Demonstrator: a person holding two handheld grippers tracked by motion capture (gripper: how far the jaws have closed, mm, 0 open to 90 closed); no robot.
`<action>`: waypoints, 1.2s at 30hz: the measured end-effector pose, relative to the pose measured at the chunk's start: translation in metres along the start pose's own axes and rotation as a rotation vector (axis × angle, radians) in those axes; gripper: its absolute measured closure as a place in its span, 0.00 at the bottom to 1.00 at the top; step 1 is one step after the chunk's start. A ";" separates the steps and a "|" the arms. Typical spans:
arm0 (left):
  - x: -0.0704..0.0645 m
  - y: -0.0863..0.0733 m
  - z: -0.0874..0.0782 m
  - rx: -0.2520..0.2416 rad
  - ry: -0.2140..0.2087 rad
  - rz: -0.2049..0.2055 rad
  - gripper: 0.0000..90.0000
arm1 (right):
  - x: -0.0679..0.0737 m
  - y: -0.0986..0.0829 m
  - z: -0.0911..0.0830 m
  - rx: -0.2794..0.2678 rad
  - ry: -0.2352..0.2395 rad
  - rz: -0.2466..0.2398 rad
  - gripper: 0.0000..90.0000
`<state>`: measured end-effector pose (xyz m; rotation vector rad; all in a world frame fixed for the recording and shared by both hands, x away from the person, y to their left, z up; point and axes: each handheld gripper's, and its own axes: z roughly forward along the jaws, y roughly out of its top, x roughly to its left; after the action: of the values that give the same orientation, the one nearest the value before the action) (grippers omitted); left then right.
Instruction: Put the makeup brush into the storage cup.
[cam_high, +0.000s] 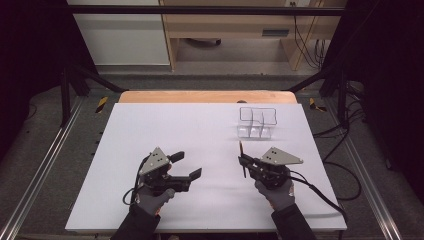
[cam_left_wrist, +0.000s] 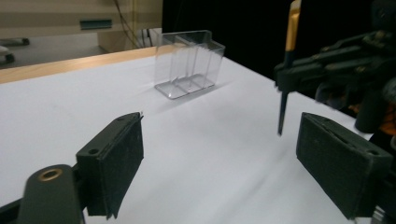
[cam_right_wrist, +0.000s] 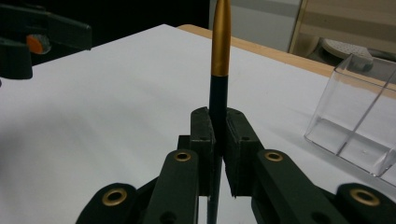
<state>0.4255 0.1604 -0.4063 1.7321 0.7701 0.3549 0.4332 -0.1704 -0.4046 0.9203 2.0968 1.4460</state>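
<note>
Covering almost the whole tabletop (cam_high: 150, 130) we see a flat, matte white sheet, with a strip of light wood showing along the far edge. Near the far right corner stands a clear plastic organizer (cam_high: 256, 122), a boxy, thin-walled holder split by upright dividers into narrow compartments, glossy against the dull sheet. Toward the near edge, left of the middle, our left gripper (cam_high: 186, 166) hangs with its two blocky black jaws spread wide and nothing between their flat rubbery pads. Right of the middle, in front of the organizer and apart from it, our right gripper (cam_high: 243, 161) has its jaws clamped on a slim pen (cam_right_wrist: 219, 51), round in section, dark in the lower barrel and matte gold in the tapering upper part, held upright.
</note>
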 end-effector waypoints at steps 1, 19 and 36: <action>0.002 -0.002 -0.002 0.005 0.009 0.000 0.14 | -0.001 0.001 -0.001 -0.004 -0.005 0.004 0.92; 0.033 -0.022 -0.030 0.027 0.121 -0.020 0.10 | -0.025 0.016 0.002 -0.062 -0.061 0.074 0.92; 0.047 -0.030 -0.046 0.030 0.181 -0.030 0.10 | -0.047 0.042 0.013 -0.093 -0.146 0.104 0.92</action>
<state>0.4231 0.2297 -0.4277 1.7302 0.9351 0.4864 0.4856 -0.1864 -0.3715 1.0776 1.8859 1.4671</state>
